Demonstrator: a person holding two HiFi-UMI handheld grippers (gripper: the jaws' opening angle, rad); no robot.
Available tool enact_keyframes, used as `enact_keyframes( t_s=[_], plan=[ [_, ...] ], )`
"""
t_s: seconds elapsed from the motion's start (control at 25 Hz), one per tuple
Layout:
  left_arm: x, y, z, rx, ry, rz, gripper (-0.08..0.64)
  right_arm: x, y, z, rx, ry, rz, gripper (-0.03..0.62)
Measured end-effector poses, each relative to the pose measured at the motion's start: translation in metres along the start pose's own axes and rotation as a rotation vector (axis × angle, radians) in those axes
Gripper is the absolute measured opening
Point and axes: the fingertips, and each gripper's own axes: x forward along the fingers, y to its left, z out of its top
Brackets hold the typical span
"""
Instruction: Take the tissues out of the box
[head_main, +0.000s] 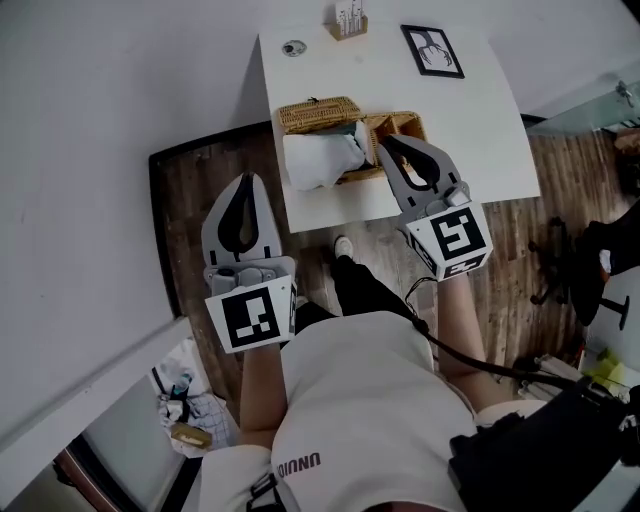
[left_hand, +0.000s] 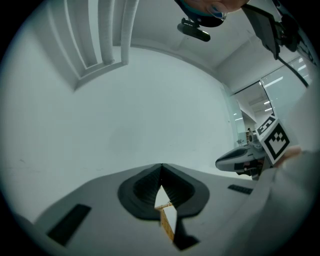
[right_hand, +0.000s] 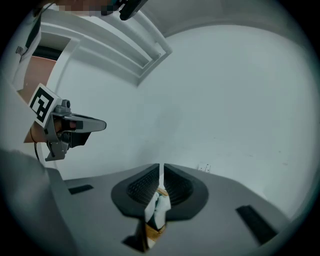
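A white table (head_main: 480, 120) carries a wicker box (head_main: 318, 113), and a bunched white tissue (head_main: 318, 160) spills over its near edge. The right gripper (head_main: 385, 145), jaws closed, sits just beside the tissue, perhaps pinching its edge. The left gripper (head_main: 247, 180), jaws together and empty, hangs left of the table.

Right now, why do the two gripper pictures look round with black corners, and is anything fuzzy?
Left gripper view: a wide lens squeezes everything into a circle, so the corners go black and straight lines curve. Right gripper view: the same round bending, and the tissue just past the jaws is too close to the camera, so it looks fuzzy. Head view: no black corners, rather dim, but the white table is bright and sharp.
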Motion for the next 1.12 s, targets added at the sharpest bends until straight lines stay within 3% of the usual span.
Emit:
enact_keyframes(
  t_s=[0.12, 0.28, 0.4, 0.84, 1.12],
  plan=[
    [0.009, 0.001, 0.001, 0.056, -0.020, 0.017, 0.012, 0.007, -0.011, -0.004, -0.015, 0.005, 0.036, 0.026],
    [0.020, -0.001, -0.001, 0.056, -0.019, 0.045, 0.012, 0.019, -0.021, -0.012, -0.031, 0.021, 0.118, 0.050],
    [0.030, -0.002, -0.007, 0.049, -0.005, 0.064, 0.012, 0.028, -0.023, -0.023, -0.059, 0.054, 0.210, 0.129],
    [0.046, -0.010, -0.029, 0.013, 0.048, 0.147, 0.012, 0.042, -0.011, -0.058, -0.096, 0.110, 0.562, 0.232],
    [0.049, -0.010, -0.036, -0.015, 0.069, 0.153, 0.012, 0.054, -0.003, -0.076, -0.147, 0.175, 0.646, 0.322]
  ],
)
